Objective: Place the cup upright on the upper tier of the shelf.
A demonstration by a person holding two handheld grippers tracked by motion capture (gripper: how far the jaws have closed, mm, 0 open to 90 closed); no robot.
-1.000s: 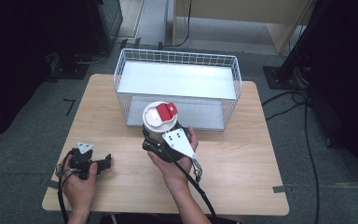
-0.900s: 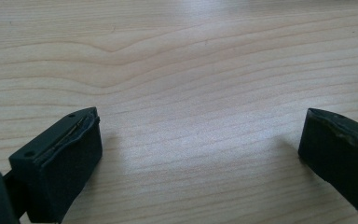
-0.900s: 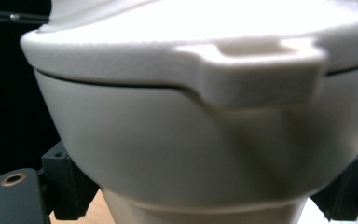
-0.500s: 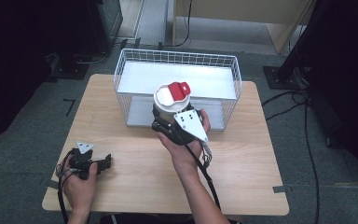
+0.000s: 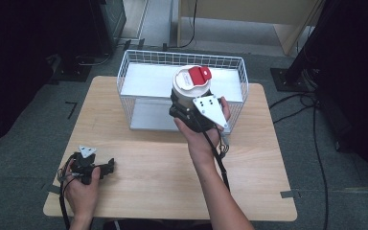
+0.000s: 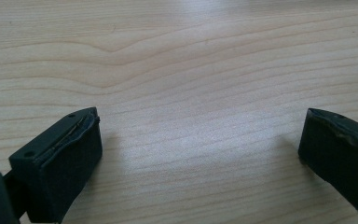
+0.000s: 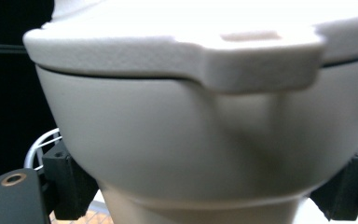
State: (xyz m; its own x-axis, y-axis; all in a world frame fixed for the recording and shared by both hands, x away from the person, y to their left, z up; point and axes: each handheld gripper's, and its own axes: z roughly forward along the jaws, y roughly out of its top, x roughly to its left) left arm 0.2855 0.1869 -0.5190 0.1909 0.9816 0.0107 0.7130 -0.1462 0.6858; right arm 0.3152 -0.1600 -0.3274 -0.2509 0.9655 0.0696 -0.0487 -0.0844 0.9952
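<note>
Both grippers are black. The right gripper [image 5: 188, 98] carries a grey three-cornered plate [image 5: 210, 109] dotted with dark screw holes, and a black cable [image 5: 219, 160] trails from it along a bare, sleeveless forearm. The left gripper [image 5: 106, 167] has a smaller grey plate [image 5: 86, 151]. Its fingers [image 6: 67, 161] are blocky, with a small screw hole in the top edge.

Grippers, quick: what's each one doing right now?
Left gripper: open, empty, low over the table.
Right gripper: closed on the cup, held above the basket.

Hand-held gripper [image 6: 200, 154] jaws apart over wooden table [image 6: 191, 60]
</note>
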